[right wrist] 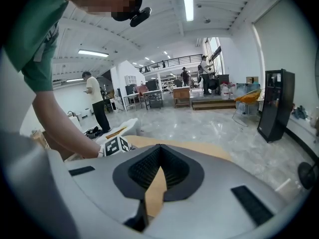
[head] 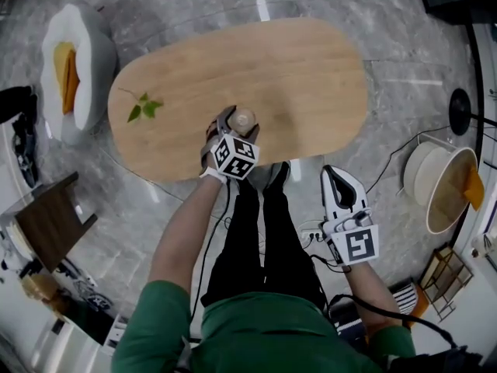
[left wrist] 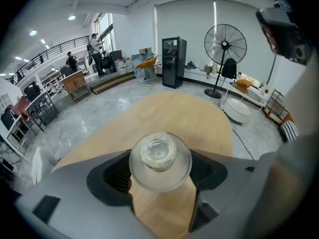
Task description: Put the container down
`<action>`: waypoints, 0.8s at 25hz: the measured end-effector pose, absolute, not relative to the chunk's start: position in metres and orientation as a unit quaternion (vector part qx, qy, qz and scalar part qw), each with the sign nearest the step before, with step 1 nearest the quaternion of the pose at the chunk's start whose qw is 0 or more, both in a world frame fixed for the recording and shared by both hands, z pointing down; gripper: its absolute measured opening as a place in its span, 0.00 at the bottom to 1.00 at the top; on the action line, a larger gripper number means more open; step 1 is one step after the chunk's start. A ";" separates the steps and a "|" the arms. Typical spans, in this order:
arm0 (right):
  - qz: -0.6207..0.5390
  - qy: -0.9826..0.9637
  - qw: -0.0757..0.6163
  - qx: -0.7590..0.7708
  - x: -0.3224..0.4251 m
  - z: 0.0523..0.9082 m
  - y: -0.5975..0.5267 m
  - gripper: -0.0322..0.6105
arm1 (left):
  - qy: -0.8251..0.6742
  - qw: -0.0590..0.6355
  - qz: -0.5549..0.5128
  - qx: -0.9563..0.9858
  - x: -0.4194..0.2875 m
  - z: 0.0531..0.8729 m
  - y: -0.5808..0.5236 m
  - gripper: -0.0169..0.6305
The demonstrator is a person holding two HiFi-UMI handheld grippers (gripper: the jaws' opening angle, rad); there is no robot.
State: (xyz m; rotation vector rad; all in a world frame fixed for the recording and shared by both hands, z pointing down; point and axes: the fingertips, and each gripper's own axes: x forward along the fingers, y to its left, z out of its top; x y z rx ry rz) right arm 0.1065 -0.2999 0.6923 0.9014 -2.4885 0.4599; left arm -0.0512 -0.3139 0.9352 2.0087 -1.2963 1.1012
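Leaf sprig point(head: 143, 108) first, way over at the left end of the wooden table point(head: 311, 84), well apart from the action, so it's no bother.

Moving right: the left gripper point(head: 234, 123) is clamped on the container point(left wrist: 160, 156), a small clear round thing with a pale cap, one jaw pressed on each side of its body. It sits over the near edge of the table, roughly mid-length. No view tells me whether the base is touching the wood or hanging just above it.

How I'd do this bit: keep it upright, come straight down until the base sits flat, and maybe nudge it a little further in from the edge first. Only then ease the jaws apart evenly so neither pad drags it sideways, and back out along the jaw line rather than lifting. Clear plastic or glass looks slippery and light, so a lopsided release could tip it.

Further right, the right gripper point(head: 335, 174) hangs off the table beside the person's leg, jaws together with nothing between them.

Writing-wise: nothing readable. There's no label on the container, and the marker cubes point(head: 234, 156) only carry black-and-white square patterns.
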 end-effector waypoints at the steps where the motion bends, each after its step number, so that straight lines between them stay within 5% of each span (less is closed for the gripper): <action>1: 0.168 -0.902 0.229 0.327 0.107 0.696 -0.301 0.07 | -0.475 0.251 0.407 0.739 -0.050 0.940 -0.315 0.56; 20: 0.188 -0.899 0.253 0.304 0.102 0.746 -0.285 0.07 | -0.468 0.224 0.400 0.756 -0.037 0.999 -0.329 0.56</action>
